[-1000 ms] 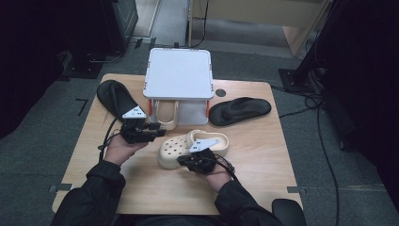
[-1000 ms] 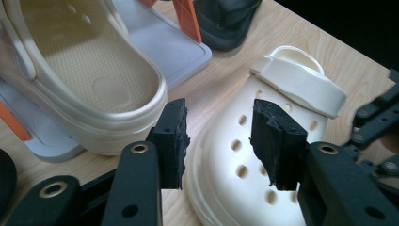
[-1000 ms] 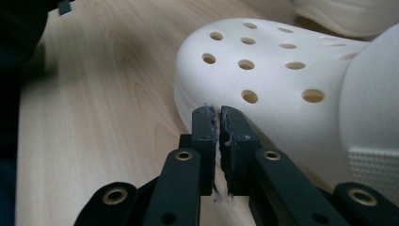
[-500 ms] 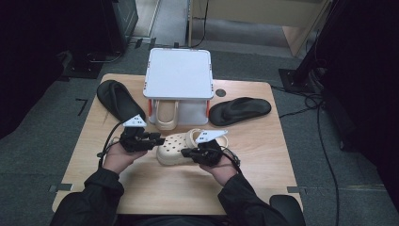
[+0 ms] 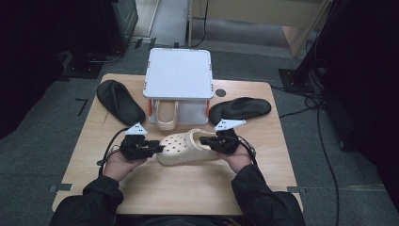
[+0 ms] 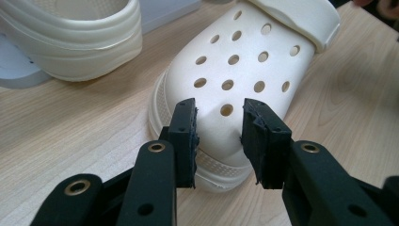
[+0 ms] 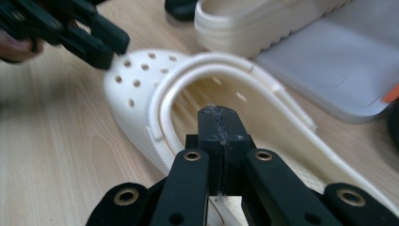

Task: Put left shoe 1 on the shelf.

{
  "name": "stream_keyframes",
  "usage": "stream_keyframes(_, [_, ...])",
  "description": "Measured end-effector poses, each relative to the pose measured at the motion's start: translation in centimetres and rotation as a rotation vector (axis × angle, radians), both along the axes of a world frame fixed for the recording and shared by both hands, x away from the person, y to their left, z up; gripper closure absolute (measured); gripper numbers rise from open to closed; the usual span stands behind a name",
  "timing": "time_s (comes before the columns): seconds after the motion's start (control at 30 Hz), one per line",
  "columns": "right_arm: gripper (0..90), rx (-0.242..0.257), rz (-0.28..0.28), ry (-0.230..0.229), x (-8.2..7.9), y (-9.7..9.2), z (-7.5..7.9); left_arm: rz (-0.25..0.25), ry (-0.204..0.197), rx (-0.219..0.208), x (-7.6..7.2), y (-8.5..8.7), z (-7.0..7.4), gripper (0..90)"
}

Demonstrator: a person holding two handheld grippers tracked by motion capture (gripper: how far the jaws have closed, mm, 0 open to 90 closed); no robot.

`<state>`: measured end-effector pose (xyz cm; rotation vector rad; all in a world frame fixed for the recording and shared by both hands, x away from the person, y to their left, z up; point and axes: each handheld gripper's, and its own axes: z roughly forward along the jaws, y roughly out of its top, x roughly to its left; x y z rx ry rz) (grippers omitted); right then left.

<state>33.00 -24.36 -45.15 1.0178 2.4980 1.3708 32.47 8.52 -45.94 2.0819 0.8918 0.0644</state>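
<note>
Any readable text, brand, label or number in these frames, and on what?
None can be read.
The cream clog shows holes and ridges, no legible mark.
The white box lid is blank.
The two black slippers carry no visible lettering.

Light falls evenly from above on the table (image 5: 188, 188), while the floor around it sinks into near black. Shadows are soft. The high view is grainy; the right gripper view is blurred, its far table edge unfocused; the left gripper view is sharp.
</note>
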Motion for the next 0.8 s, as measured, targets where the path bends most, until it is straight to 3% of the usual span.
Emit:
stream_keyframes(0.13, [89.9,-0.010,0.023,0.032,0.5,0.7,-0.9,-0.003,0.002,-0.001,0.0,0.0,-0.1,65.6])
stream_keyframes(0.3, [90.0,-0.026,0.044,0.029,0.0,1.2,-0.9,0.001,-0.004,-0.004,0.2,0.1,-0.2,65.5])
stream_keyframes(0.63, [90.0,-0.024,0.069,0.048,-2.1,1.3,-0.8,0.012,-0.022,-0.008,1.1,-0.7,-0.4,67.5])
stream_keyframes(0.8, [90.0,-0.018,0.056,0.030,-3.1,1.4,-0.8,0.003,-0.014,-0.031,1.6,-0.9,-0.5,67.8])
